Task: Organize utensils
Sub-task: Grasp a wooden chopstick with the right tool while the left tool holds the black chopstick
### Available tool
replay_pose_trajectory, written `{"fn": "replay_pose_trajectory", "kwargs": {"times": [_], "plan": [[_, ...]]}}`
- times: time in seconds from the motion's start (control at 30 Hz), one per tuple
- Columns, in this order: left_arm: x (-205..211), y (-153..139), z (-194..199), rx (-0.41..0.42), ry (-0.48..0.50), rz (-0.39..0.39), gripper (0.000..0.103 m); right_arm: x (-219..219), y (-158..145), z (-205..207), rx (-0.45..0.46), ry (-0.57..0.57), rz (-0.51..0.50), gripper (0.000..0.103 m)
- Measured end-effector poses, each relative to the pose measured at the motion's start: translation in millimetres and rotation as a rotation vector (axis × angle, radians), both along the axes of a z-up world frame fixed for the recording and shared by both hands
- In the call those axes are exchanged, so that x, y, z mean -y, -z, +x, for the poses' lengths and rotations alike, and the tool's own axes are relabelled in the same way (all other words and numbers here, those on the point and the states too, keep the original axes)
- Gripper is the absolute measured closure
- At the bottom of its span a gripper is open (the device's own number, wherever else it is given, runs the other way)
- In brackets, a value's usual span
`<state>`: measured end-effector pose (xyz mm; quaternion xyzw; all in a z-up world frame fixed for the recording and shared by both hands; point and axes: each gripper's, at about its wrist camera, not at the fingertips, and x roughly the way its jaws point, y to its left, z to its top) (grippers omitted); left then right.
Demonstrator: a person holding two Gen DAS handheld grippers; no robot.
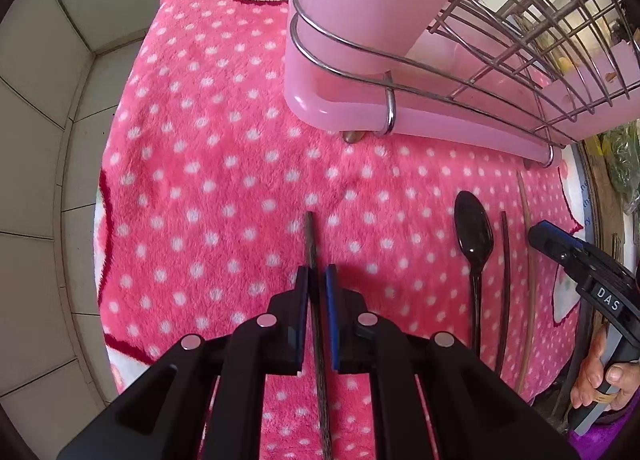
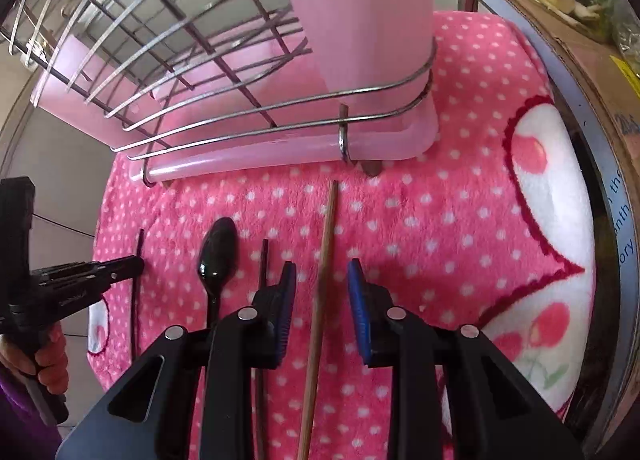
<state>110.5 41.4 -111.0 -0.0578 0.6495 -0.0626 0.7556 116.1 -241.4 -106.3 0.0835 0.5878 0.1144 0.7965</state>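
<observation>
A dark chopstick (image 1: 310, 236) lies on the pink dotted cloth (image 1: 220, 140) and runs between the blue pads of my left gripper (image 1: 317, 270). The jaws stand narrowly open, with a sliver of cloth showing beside the stick. To its right lie a black spoon (image 1: 474, 228), a second dark chopstick (image 1: 504, 260) and a light wooden chopstick (image 1: 528, 228). In the right wrist view my right gripper (image 2: 322, 266) is open and straddles the wooden chopstick (image 2: 328, 228) without touching it. The spoon (image 2: 218, 252) and my left gripper (image 2: 136, 262) are on its left.
A pink drip tray (image 1: 320, 100) with a wire dish rack (image 1: 540, 20) and a tall pink utensil holder (image 1: 360, 0) stands at the far edge of the cloth. Pale tiles (image 1: 60, 100) border the left. A cardboard box (image 2: 580, 40) stands on the right.
</observation>
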Motion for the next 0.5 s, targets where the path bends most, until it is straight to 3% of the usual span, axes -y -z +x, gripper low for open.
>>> {"fn": "replay_pose_trajectory", "kwargs": {"times": [0.03, 0.13, 0.33, 0.5], "plan": [[1.8, -0.3, 1.4, -0.001, 0.001, 0.007, 0.095, -2.7, 4.0, 0.7, -0.009, -0.005, -0.017, 0.077], [4.9, -2.0, 3.0, 0.020, -0.007, 0.017, 0.098, -7.6, 4.7, -3.1, 0.036, -0.009, -0.069, 0.095], [0.3, -9.4, -14.3, 0.100, -0.020, -0.023, 0.099, 17.3, -7.5, -23.9, 0.085, 0.046, 0.060, 0.097], [-12.9, -38.4, -45.7, 0.228, -0.039, -0.068, 0.099, 31.0, -42.1, -53.4, 0.205, 0.058, 0.149, 0.097]]}}
